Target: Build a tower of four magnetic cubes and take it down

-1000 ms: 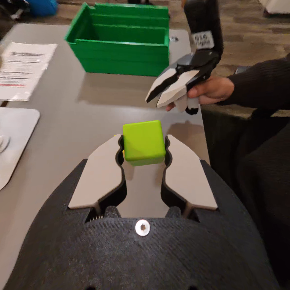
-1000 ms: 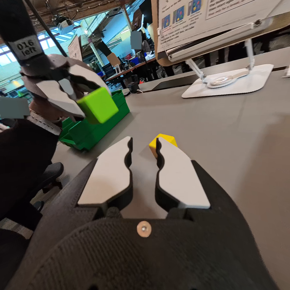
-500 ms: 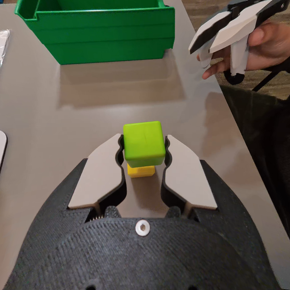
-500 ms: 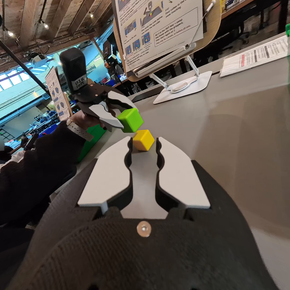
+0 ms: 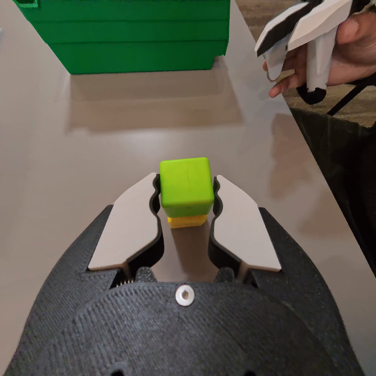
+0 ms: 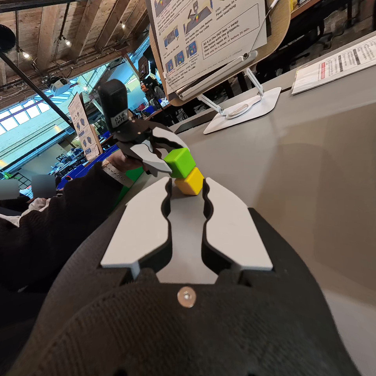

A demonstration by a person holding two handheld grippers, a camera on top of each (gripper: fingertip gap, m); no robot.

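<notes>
**A:** Your left tongs (image 5: 186, 190) are clamped on the lime-green cube (image 5: 186, 184), one finger on each side face. Seen from your right hand, that cube sits directly over the yellow cube (image 6: 190, 181); the two look to be touching, though I can't rule out a sliver of gap.

**B:** And my right tongs (image 6: 186, 188)?

**A:** Parted and holding nothing. They're low over the counter (image 6: 305, 183), tips just short of the yellow cube and pointed at it, not gripping it.

**B:** Where is the stack on the counter?

**A:** The yellow cube rests flat on the counter, well in from its edge on your right. The green bin (image 5: 130, 36) stands toward the far edge, well apart from the cubes. Farther off, a white stand (image 6: 242, 107) props up a printed board, and a printed sheet (image 6: 335, 67) lies near it.

**B:** So how far along does it look?

**A:** Green is placed over yellow but not let go; your grip is on it.
</notes>
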